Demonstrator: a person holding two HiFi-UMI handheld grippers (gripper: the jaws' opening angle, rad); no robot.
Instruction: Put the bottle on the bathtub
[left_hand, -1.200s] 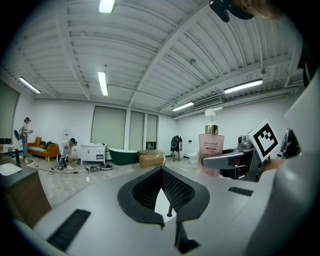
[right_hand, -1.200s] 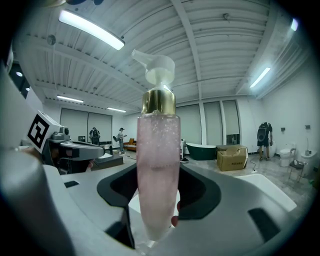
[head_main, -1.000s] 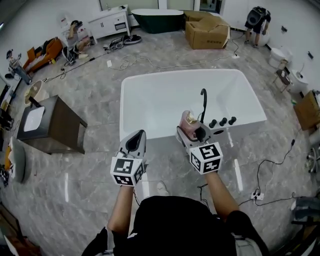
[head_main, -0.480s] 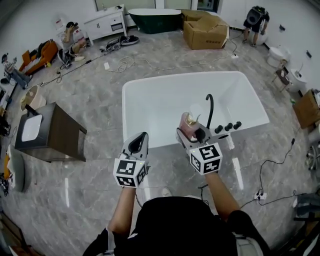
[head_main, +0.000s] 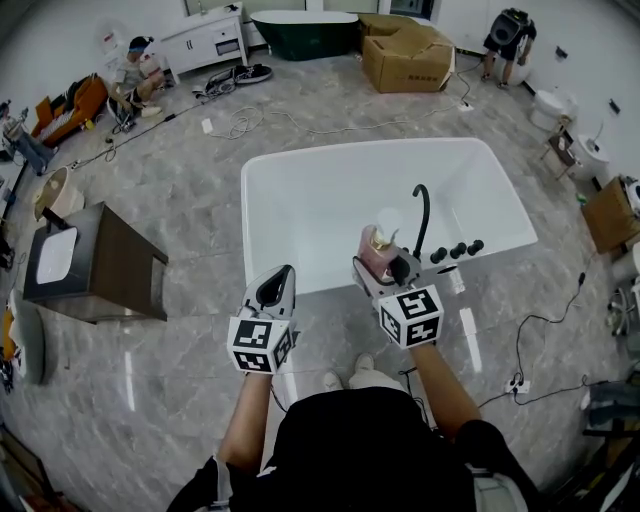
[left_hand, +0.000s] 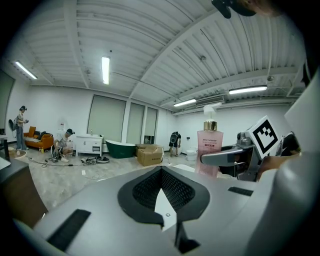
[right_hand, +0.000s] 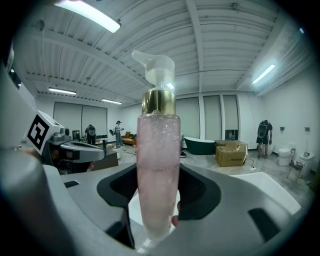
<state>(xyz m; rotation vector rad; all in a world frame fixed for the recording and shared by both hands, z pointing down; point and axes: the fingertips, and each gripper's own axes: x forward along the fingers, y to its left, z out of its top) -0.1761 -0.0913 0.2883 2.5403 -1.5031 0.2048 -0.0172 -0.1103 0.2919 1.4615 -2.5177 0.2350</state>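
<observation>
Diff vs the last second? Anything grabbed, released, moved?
No grab or release. The right gripper still holds the pink bottle over the bathtub at its near rim. The black faucet now shows slightly further right of the bottle, likely a small leftward drift. The left gripper stays shut and empty.

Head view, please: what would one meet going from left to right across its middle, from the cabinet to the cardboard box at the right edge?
Dark cabinet → left tongs → pink bottle → black faucet → black knobs → cardboard box.
</observation>
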